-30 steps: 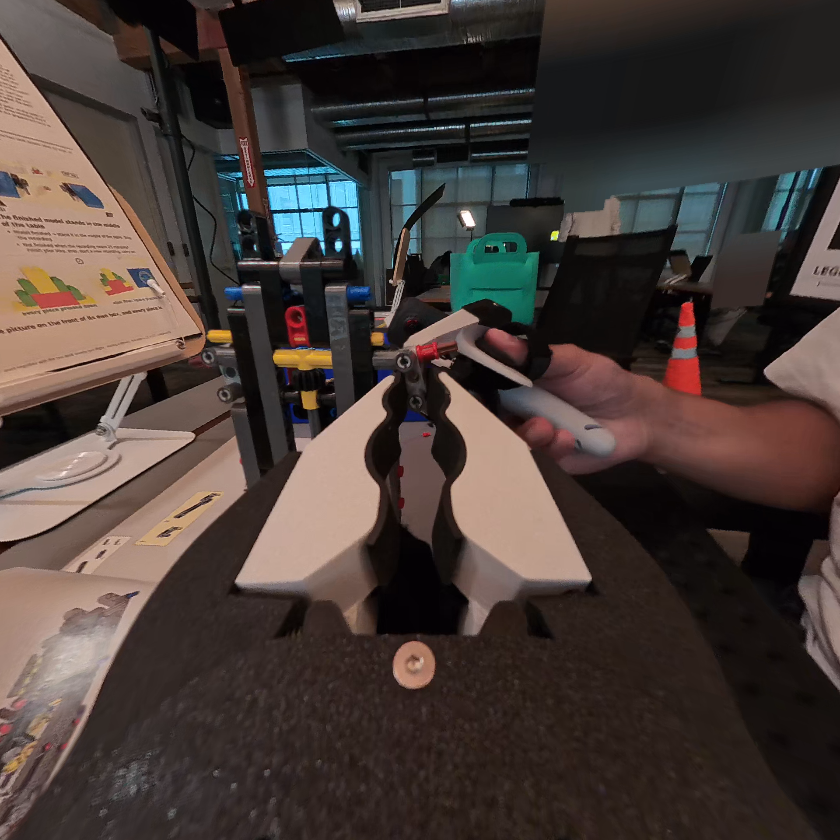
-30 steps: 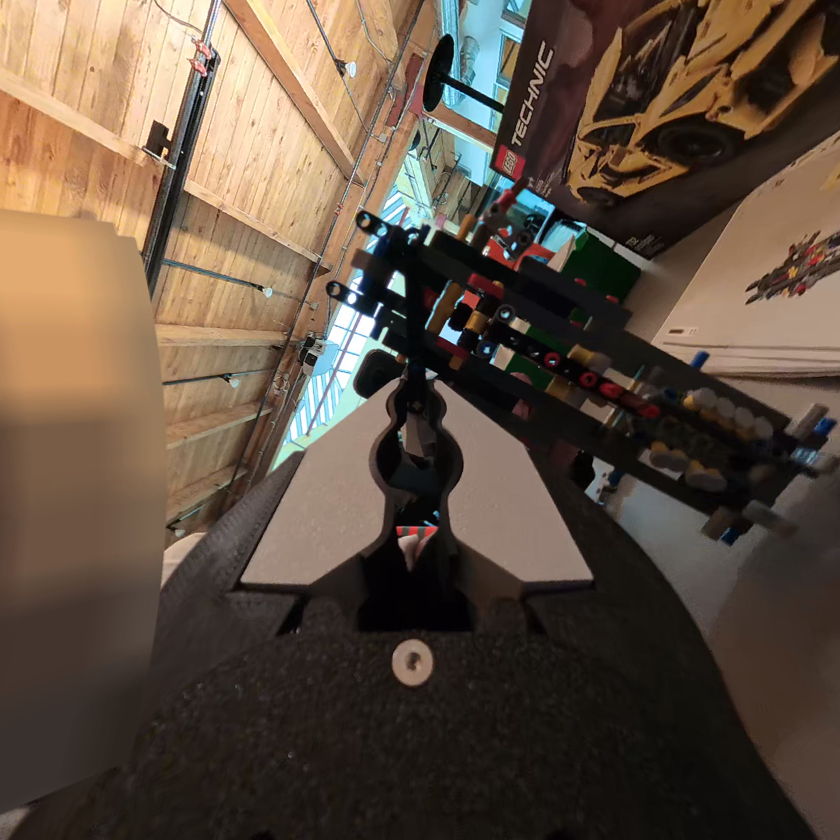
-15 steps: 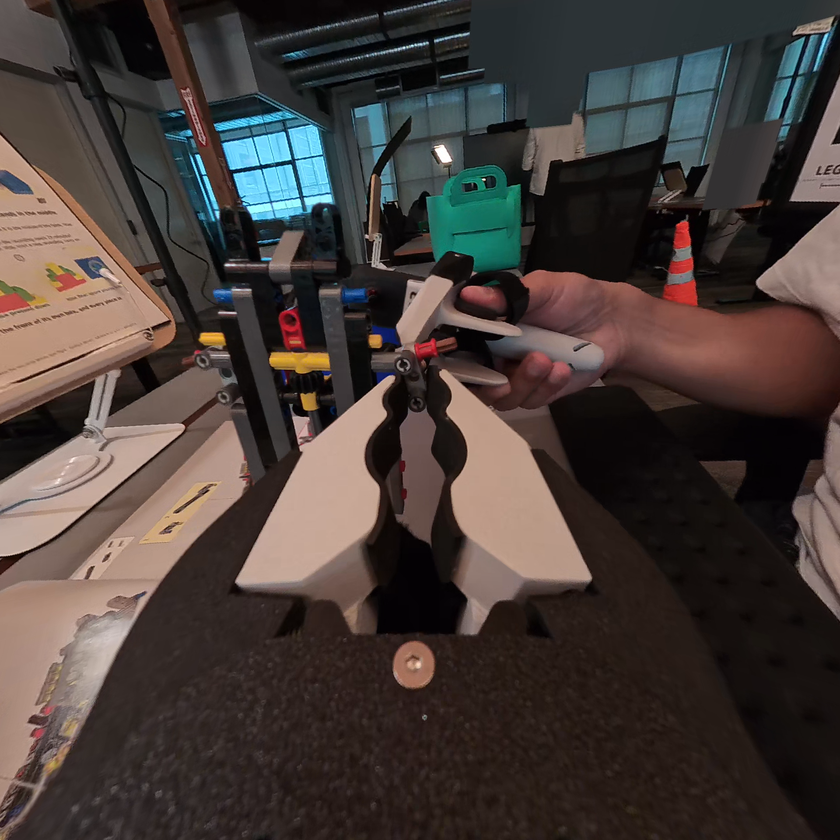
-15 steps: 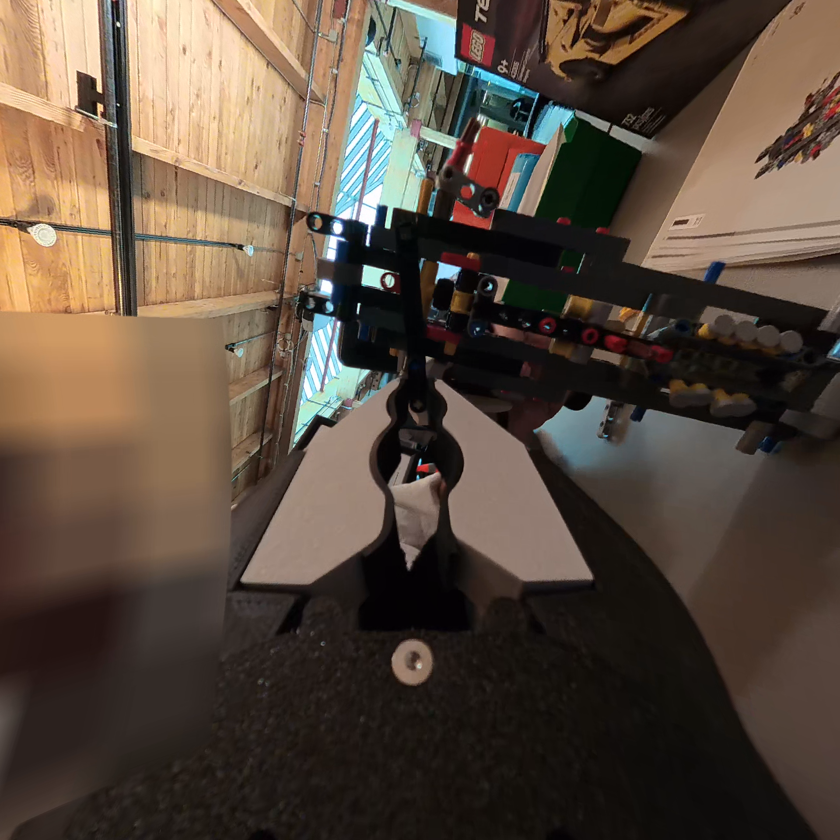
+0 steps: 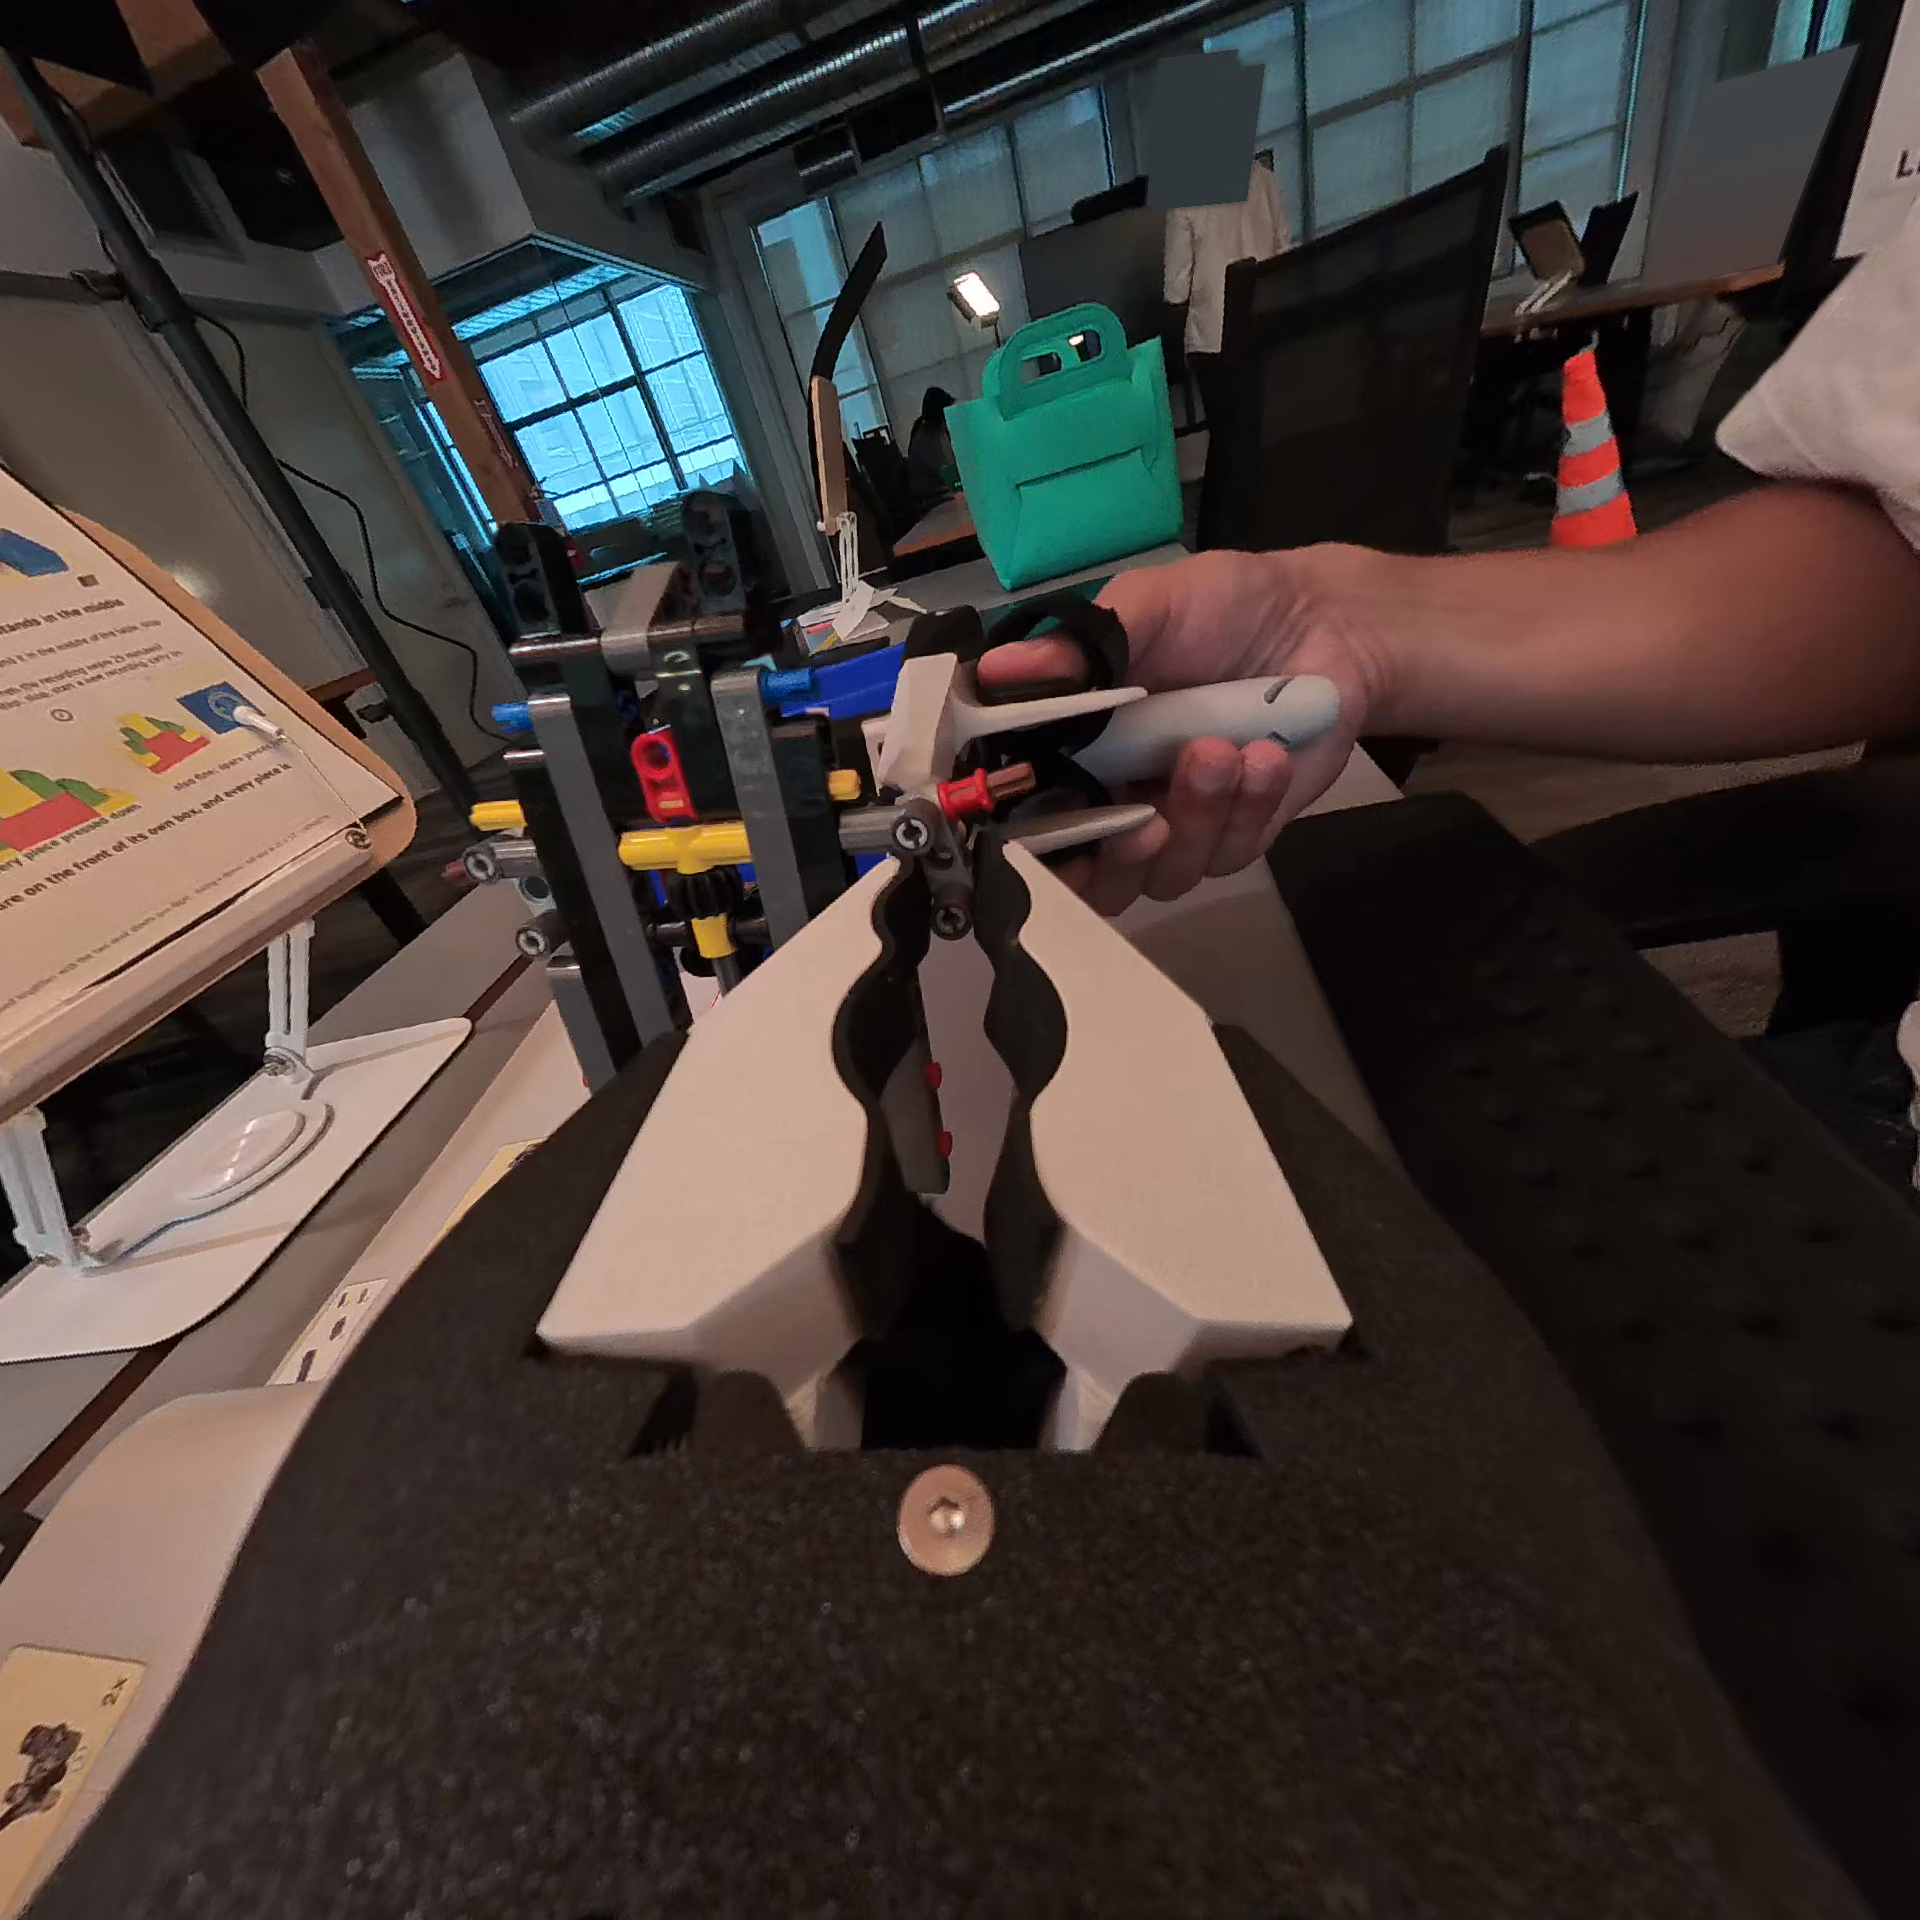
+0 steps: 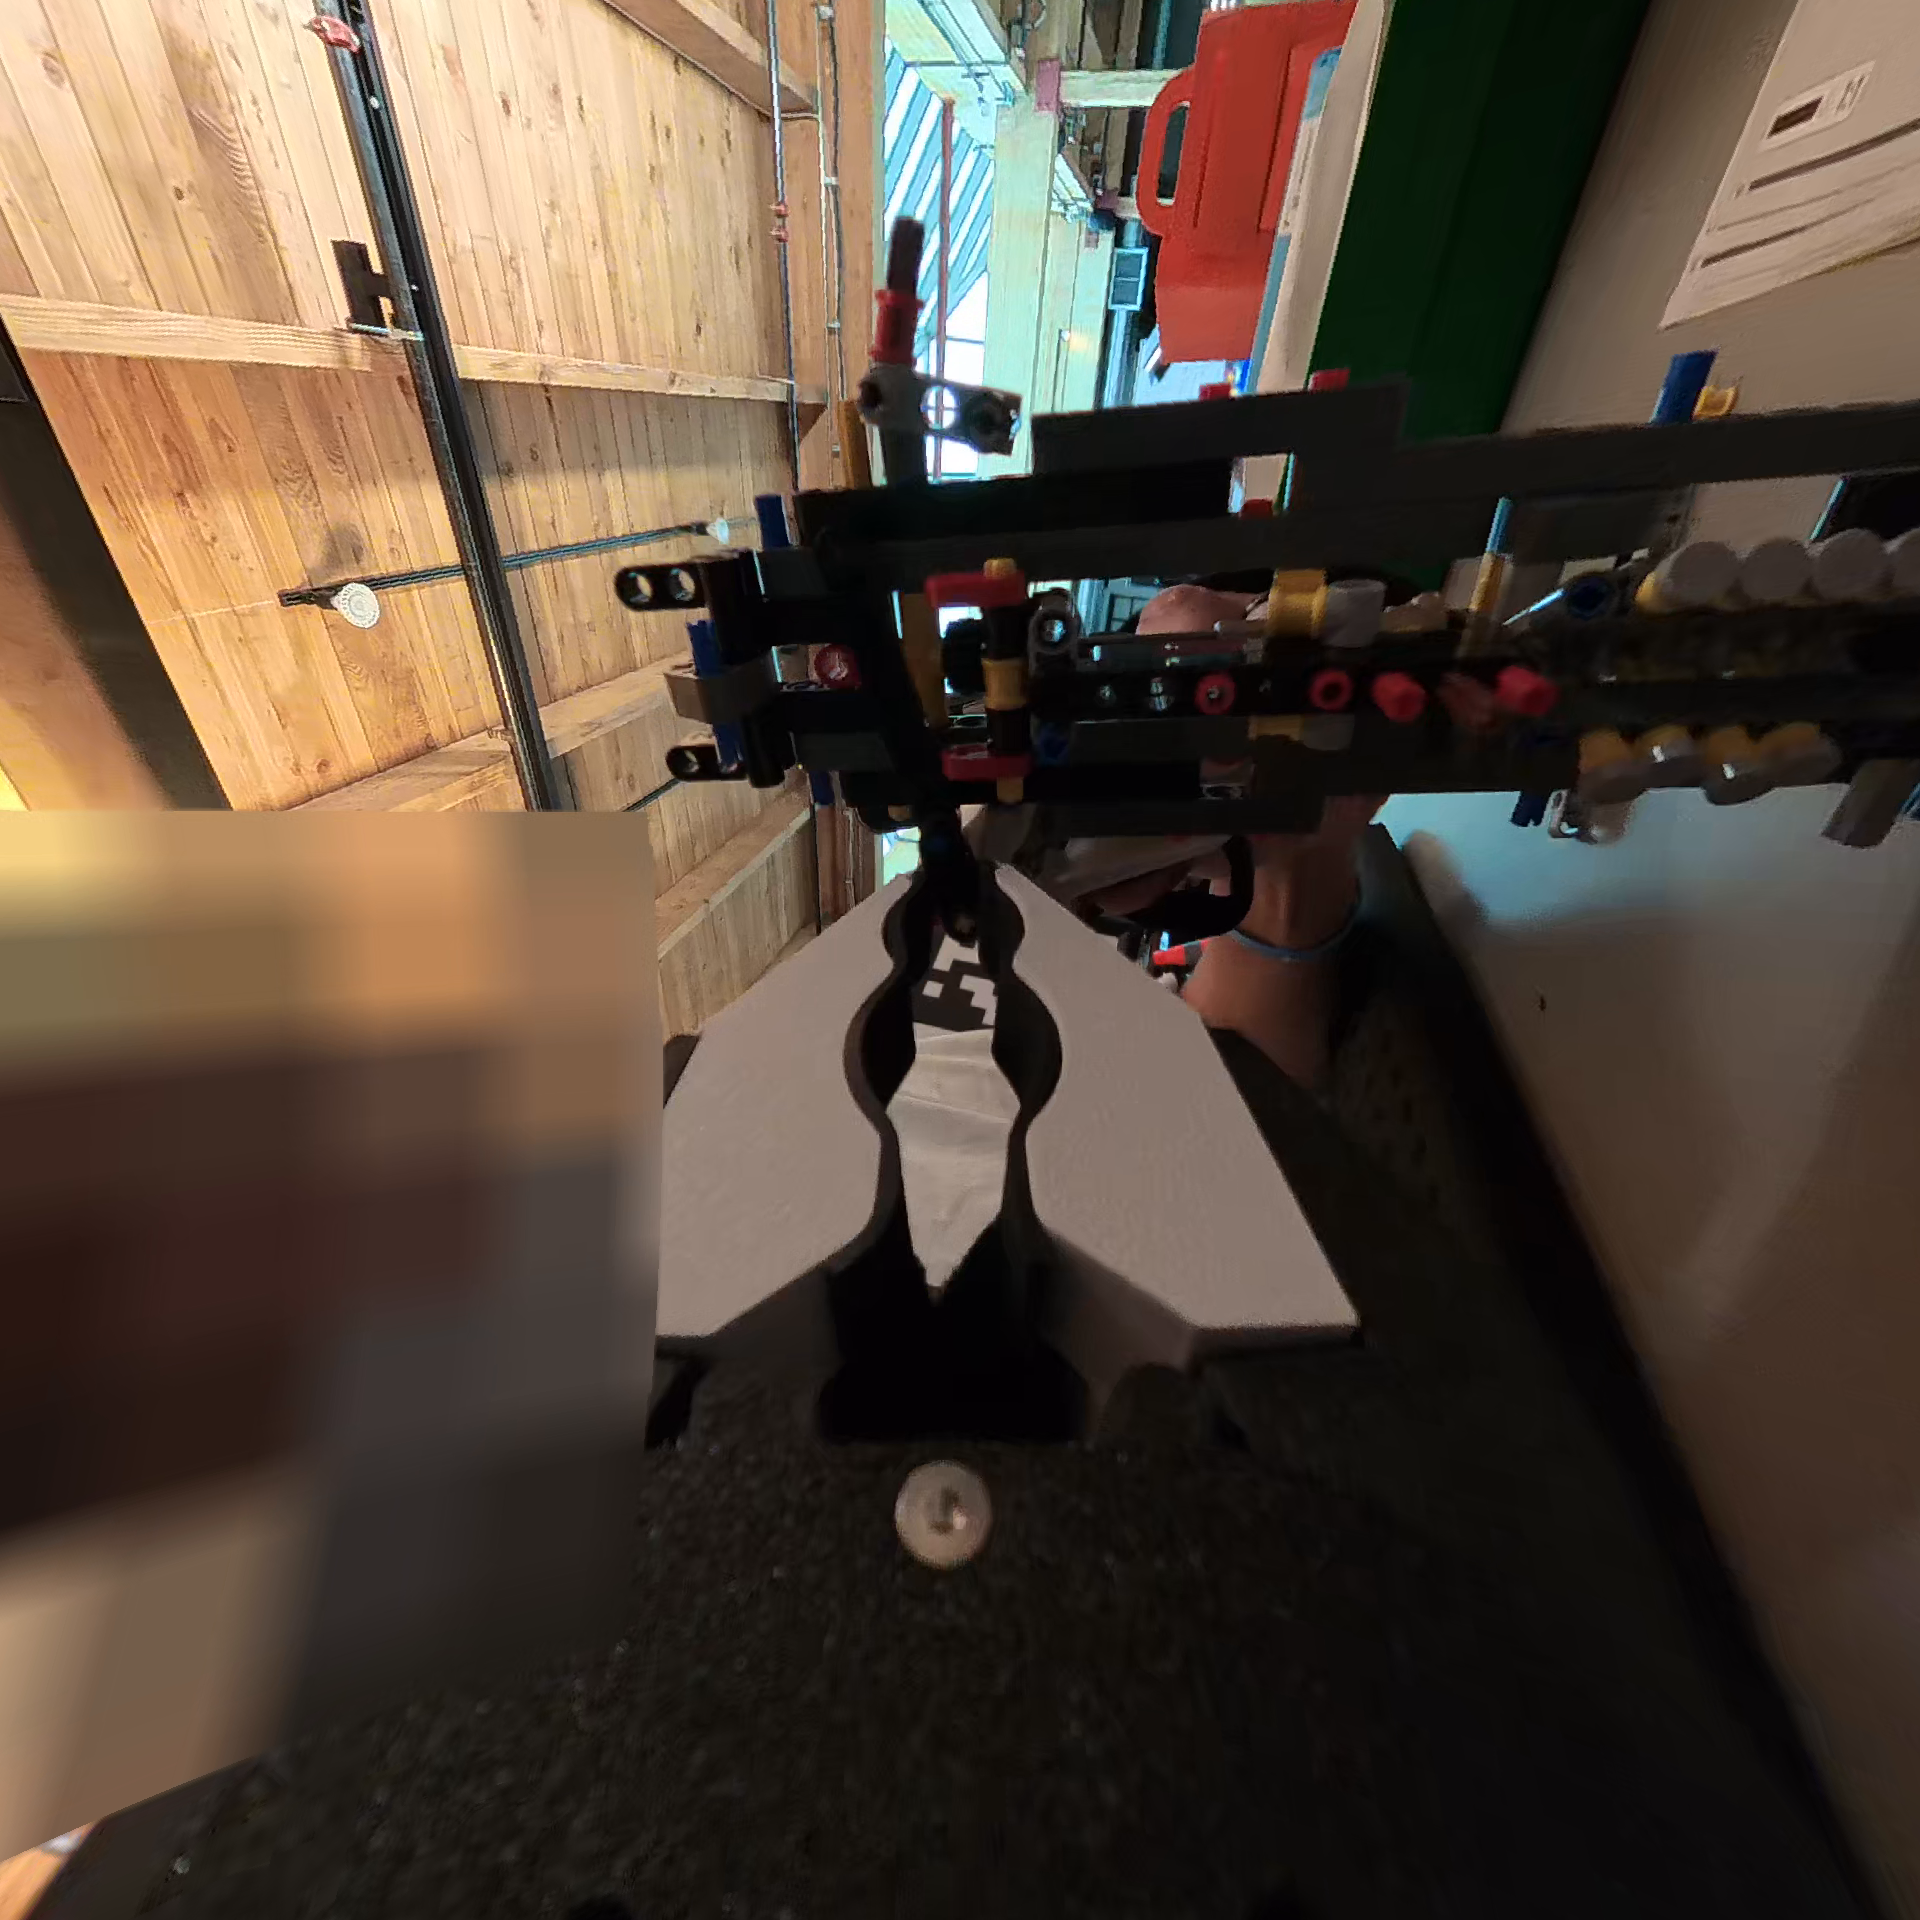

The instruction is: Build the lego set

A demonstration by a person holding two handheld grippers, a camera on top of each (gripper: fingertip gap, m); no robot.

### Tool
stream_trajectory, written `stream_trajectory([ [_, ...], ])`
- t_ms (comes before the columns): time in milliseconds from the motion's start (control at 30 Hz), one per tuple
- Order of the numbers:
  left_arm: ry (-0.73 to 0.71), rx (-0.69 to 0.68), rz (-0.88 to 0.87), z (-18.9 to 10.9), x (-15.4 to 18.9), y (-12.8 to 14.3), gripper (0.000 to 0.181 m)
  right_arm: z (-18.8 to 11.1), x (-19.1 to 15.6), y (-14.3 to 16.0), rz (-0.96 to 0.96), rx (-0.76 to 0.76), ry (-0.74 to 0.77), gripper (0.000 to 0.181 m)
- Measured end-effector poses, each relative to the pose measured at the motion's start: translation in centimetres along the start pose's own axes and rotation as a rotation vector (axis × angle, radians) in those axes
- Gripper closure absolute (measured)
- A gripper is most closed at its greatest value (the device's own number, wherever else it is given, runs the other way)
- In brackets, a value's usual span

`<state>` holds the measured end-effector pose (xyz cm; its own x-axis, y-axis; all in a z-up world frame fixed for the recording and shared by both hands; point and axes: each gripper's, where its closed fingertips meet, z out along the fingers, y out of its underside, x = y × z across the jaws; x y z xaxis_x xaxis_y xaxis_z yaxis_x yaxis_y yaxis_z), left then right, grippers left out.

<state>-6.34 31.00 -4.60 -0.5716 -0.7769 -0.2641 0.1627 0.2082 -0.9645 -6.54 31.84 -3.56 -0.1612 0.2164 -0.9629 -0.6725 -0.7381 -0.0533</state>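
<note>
The lego model [image 5: 665, 821] is a black and grey beam frame with yellow, red and blue pins, held in the air between both grippers. My left gripper [image 5: 945, 894] is shut on a grey connector [image 5: 914, 834] at the model's near right corner, beside a red pin [image 5: 968, 796]. The right gripper [image 5: 914, 748], held by a hand [image 5: 1226, 707], touches the same corner from the right. In the right wrist view the model [image 6: 1143, 665] stretches across the frame. My right gripper [image 6: 951, 899] is shut on a black part at its lower edge. The other hand [image 6: 1278, 914] shows behind.
An instruction sheet on a white stand [image 5: 156, 790] is at the left. A booklet [image 5: 52, 1745] lies on the grey table [image 5: 457, 997]. A green bag [image 5: 1060, 468], a black chair [image 5: 1351, 395] and an orange cone [image 5: 1584, 457] stand behind. Red and green boxes [image 6: 1226, 187] show beyond the model.
The right gripper's view has swung, so the model now lies level across it and the boxed set's picture is out of frame. Both grippers stay shut on the model.
</note>
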Motion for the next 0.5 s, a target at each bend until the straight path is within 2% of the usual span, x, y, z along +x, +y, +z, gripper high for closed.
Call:
stream_trajectory([
  [200,-0.006,-0.004,0.020,0.1,0.2,0.0,0.174,-0.2,-0.1,0.2,-0.008,-0.048,0.070,0.174],
  [400,-0.019,0.050,0.007,0.2,0.1,-0.9,0.174,0.2,-1.0,0.2,0.071,-0.042,-0.054,0.174],
  [500,-0.042,-0.005,0.011,0.4,-0.2,0.1,0.174,-0.4,-0.1,-0.4,0.000,0.002,0.034,0.174],
])
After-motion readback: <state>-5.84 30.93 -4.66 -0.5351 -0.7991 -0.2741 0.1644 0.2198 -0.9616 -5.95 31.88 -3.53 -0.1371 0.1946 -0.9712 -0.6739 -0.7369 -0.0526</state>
